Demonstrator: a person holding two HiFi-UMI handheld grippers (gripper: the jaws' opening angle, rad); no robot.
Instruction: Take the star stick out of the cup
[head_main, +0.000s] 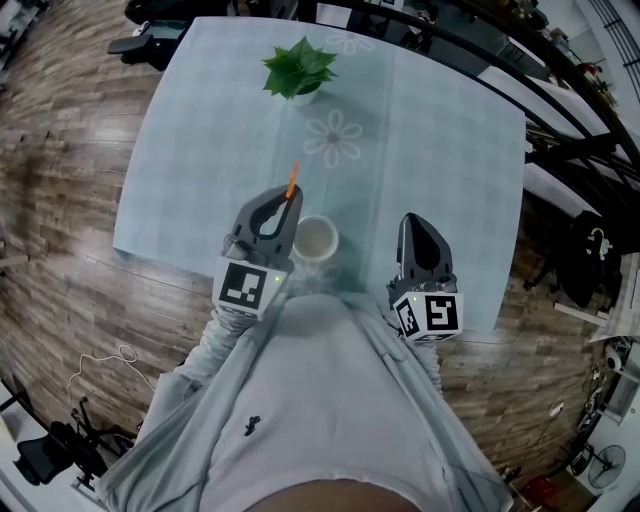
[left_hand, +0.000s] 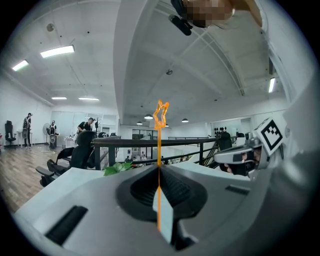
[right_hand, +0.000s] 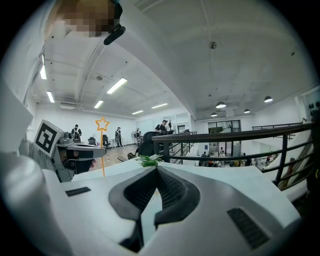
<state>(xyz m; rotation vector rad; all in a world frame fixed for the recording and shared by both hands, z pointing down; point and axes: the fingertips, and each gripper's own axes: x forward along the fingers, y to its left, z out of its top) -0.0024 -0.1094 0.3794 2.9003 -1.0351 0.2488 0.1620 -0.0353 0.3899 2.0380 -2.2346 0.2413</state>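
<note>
The left tool (left_hand: 159, 169) is pressed together on the star stick (left_hand: 159, 150), pinching the thin orange shaft, which stands upright between the jaws. Its lower end shows in the gap behind the tips, and the star outline stands at the top. In the head view this tool (head_main: 290, 203) hangs over the near part of the desk (head_main: 190, 150), with the stick (head_main: 293, 180) rising beyond its tips. The white cup (head_main: 315, 240) stands on the desk just to the right of this tool, apart from the stick. The right tool (right_hand: 157, 169) is pressed together on nothing, further right near the desk's near edge (head_main: 410, 222). A small green plant (head_main: 298, 68) stands at the far side.
</note>
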